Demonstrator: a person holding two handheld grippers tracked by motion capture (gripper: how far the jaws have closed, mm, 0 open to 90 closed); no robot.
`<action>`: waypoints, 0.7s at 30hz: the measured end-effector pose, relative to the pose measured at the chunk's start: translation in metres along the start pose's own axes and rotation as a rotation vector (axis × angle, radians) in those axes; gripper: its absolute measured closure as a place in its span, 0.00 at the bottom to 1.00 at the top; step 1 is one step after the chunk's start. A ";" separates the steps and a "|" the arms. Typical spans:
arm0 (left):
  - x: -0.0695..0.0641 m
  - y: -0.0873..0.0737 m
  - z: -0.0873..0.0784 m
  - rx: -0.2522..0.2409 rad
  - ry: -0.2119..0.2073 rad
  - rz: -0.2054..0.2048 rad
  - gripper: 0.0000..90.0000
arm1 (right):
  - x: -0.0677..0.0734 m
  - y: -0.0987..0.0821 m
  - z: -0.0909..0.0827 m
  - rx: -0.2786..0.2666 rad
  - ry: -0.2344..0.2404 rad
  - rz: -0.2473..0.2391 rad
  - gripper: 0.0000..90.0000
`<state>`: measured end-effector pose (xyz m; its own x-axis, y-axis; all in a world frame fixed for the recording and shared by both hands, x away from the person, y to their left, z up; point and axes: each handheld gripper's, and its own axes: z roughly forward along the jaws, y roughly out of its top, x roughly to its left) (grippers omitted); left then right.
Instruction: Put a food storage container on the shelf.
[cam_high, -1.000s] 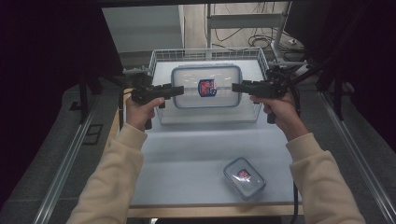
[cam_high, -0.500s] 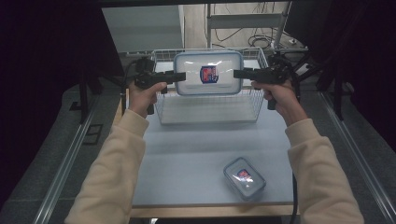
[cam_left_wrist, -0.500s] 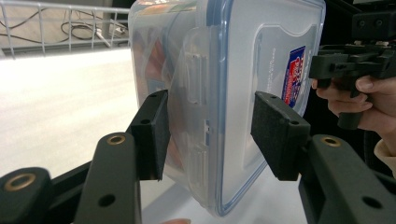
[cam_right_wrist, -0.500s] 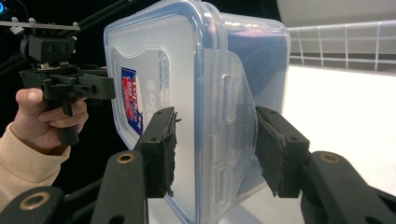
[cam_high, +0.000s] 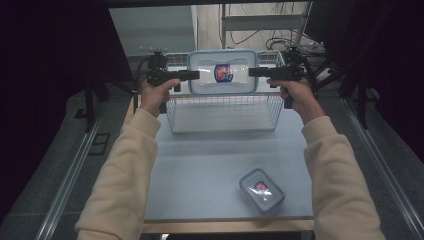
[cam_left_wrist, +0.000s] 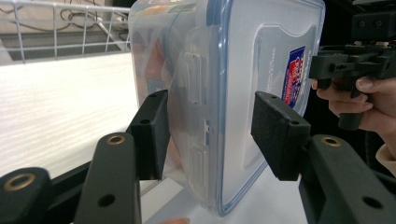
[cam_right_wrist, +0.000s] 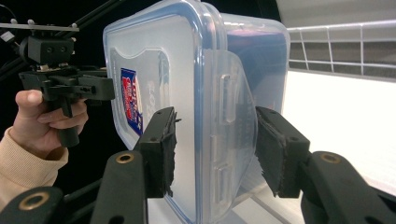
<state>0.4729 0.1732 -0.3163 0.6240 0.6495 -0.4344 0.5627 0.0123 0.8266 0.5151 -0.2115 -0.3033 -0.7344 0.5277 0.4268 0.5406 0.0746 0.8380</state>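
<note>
Left gripper (cam_high: 192, 75) is clamping the left end of the large box (cam_high: 223, 72); in the left gripper view its pads (cam_left_wrist: 152, 133) are pressing on either side of the side latch. Right gripper (cam_high: 255, 72) is gripping the opposite end the same way, pads (cam_right_wrist: 161, 149) bearing on lid and base. Box is hanging lid-toward-camera at upper centre of the high view, above the wire basket (cam_high: 225, 112). Judged step: two-handed carry of the box, clear of the basket. Next move calls for both hands travelling together, keeping equal squeeze so the box is not slipping or twisting. Small box (cam_high: 261, 190) is sitting on the table (cam_high: 200, 170), lower right.
</note>
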 end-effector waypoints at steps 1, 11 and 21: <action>0.001 0.000 0.002 0.003 0.000 -0.005 0.54 | -0.002 0.000 0.001 0.004 -0.003 0.004 0.56; 0.010 0.006 0.009 0.010 -0.011 -0.044 0.53 | -0.009 0.004 0.005 0.017 -0.022 0.058 0.54; 0.020 0.014 0.018 -0.005 -0.011 -0.132 0.51 | -0.018 0.009 0.012 -0.009 -0.036 0.155 0.53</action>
<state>0.5026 0.1727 -0.3200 0.5506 0.6335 -0.5436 0.6376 0.1012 0.7637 0.5380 -0.2095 -0.3075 -0.6271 0.5626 0.5387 0.6423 -0.0178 0.7662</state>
